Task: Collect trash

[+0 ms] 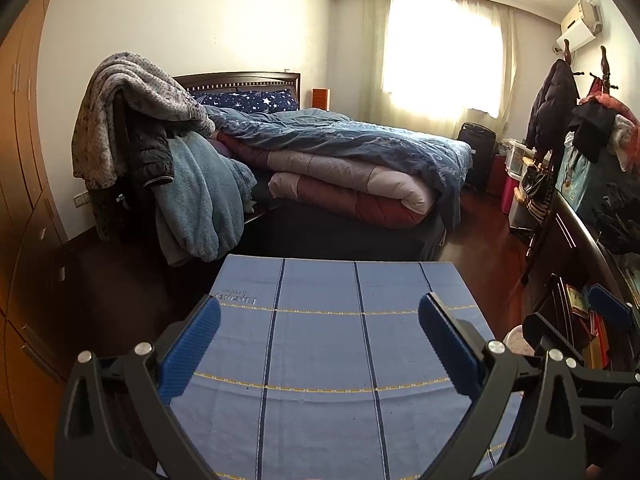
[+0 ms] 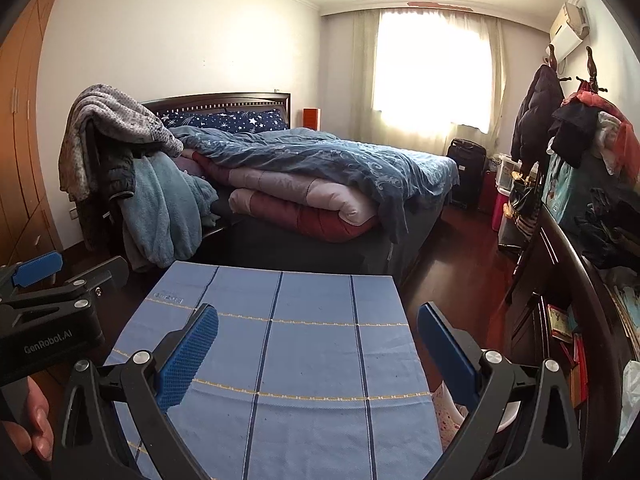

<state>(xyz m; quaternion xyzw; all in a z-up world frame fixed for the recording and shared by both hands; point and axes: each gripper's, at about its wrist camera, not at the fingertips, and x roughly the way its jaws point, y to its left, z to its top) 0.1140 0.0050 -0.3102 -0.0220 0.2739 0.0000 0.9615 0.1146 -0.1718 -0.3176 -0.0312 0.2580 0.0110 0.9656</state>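
Both tongs wide, holding nothing: left tongs [image 1: 320,336], right tongs [image 2: 318,344], over the blue-clothed counter [image 1: 320,400] at lower centre. No trash visible on it. Whitish bin [image 2: 452,408], lower right, partly hidden. Collecting looks not yet begun.

A home bedroom: unmade bed [image 1: 340,152], wardrobe [image 1: 24,184], curtained window [image 1: 444,56]

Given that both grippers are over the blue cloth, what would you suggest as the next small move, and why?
Probably swing the right gripper toward the white bin beside the table. Both it and the left gripper are open and hold nothing, the blue cloth shows no trash, and the bin is mostly hidden behind the right gripper's finger.
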